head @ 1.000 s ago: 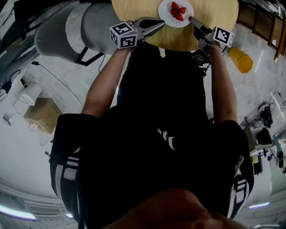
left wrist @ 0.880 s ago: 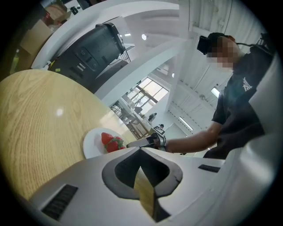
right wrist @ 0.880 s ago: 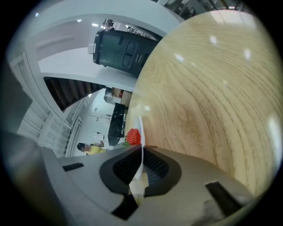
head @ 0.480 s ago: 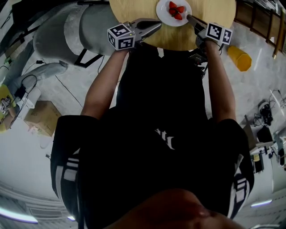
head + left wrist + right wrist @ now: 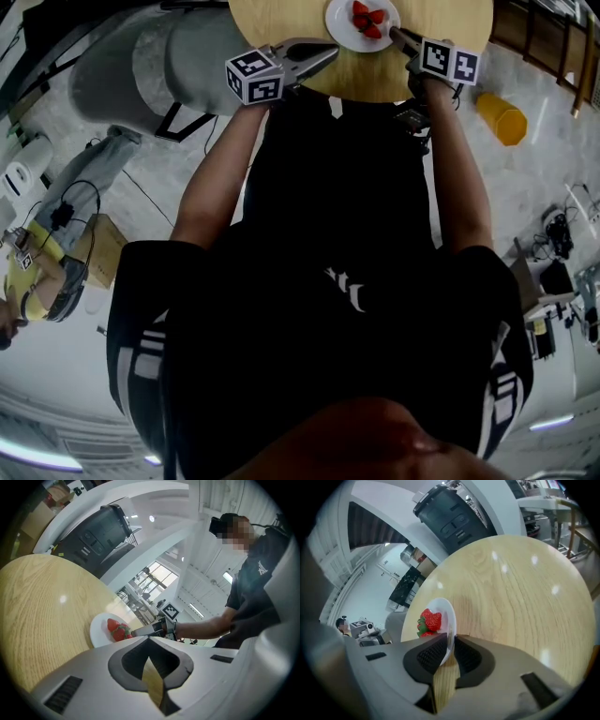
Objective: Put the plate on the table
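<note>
One round wooden tabletop (image 5: 281,19) carries one white plate (image 5: 338,21). On the plate lie what look like three strawberries (image 5: 372,31), though they cluster too closely for a sure count. Two claws are in sight, the left claw (image 5: 330,52) and the right claw (image 5: 397,36), each bearing one marker cube. On the floor beyond the tabletop's right edge there is one orange cup (image 5: 500,119), and one other person (image 5: 47,272) stands off to the left.
</note>
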